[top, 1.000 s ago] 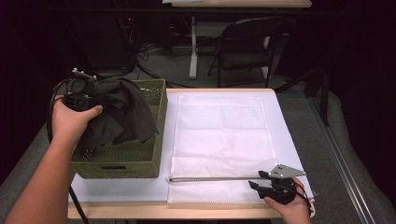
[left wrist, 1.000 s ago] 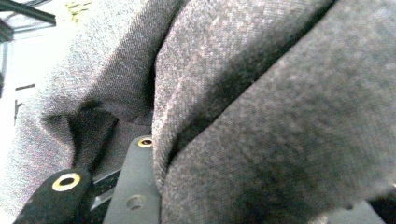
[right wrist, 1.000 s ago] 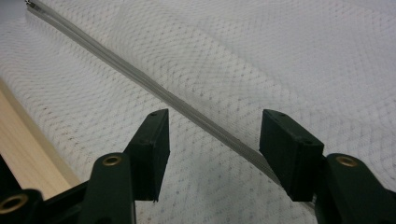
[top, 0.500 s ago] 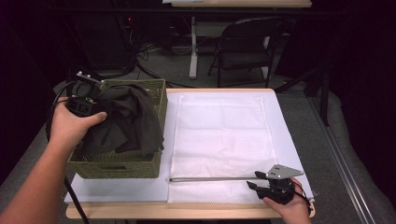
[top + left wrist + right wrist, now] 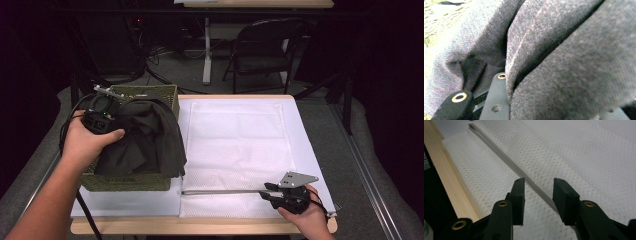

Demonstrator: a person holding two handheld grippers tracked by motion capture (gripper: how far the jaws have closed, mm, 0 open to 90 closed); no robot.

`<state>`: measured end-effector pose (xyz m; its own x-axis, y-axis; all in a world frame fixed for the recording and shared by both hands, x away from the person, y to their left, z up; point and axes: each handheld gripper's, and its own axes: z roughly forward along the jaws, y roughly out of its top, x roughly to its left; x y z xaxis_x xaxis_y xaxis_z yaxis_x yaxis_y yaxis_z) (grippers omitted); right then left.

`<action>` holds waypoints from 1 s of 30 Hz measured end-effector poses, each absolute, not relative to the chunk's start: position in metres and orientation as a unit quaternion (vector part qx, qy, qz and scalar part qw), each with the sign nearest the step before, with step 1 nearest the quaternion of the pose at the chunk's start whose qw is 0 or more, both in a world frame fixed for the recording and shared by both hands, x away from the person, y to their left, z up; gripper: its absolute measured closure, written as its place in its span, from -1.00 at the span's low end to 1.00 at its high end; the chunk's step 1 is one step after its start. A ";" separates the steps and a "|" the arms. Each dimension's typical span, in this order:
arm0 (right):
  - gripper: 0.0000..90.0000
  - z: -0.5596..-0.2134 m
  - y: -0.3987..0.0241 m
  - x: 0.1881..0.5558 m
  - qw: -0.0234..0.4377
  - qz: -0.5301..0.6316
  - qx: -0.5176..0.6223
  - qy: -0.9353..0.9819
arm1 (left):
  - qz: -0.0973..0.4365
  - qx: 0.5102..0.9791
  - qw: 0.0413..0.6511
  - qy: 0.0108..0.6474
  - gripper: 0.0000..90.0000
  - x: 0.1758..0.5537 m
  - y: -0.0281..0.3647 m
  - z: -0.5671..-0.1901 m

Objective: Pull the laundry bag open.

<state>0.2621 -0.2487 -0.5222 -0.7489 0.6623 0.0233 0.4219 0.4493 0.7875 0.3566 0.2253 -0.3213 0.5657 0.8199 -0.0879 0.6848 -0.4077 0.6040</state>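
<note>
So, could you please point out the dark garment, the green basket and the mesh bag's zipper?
dark garment (image 5: 150, 140): high view, middle folds.
green basket (image 5: 125, 182): high view, near wall.
zipper (image 5: 506, 160): right gripper view, mid-length.

Basket (image 5: 125, 182) left of mesh bag (image 5: 235, 145), on table (image 5: 200, 226).

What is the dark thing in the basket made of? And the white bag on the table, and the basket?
The dark garment looks like soft, matte woven cloth; the left gripper view shows fine threads and folds. The white bag seems to be thin mesh fabric, dotted with tiny holes, with a grey zipper edge. The green basket looks woven, perhaps plastic or wicker; I can't tell which.
</note>
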 end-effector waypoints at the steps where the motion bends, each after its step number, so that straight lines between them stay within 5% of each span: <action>1: 0.42 -0.521 -0.246 0.263 0.146 0.412 0.321 0.840 | 0.111 0.832 0.303 0.450 0.45 0.355 0.224 -0.322; 19: 0.61 -0.495 -0.204 0.299 0.130 0.427 0.271 0.852 | 0.093 0.839 0.311 0.437 0.45 0.335 0.202 -0.330; 30: 0.53 -0.527 -0.192 0.295 0.113 0.396 0.260 0.873 | 0.085 0.840 0.321 0.430 0.45 0.321 0.195 -0.340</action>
<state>0.2954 -0.1920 -0.5266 -0.8393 0.5436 0.0086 0.3646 0.5510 0.7506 0.3212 0.1953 -0.3402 0.6161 0.7763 -0.1335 0.6677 -0.4247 0.6114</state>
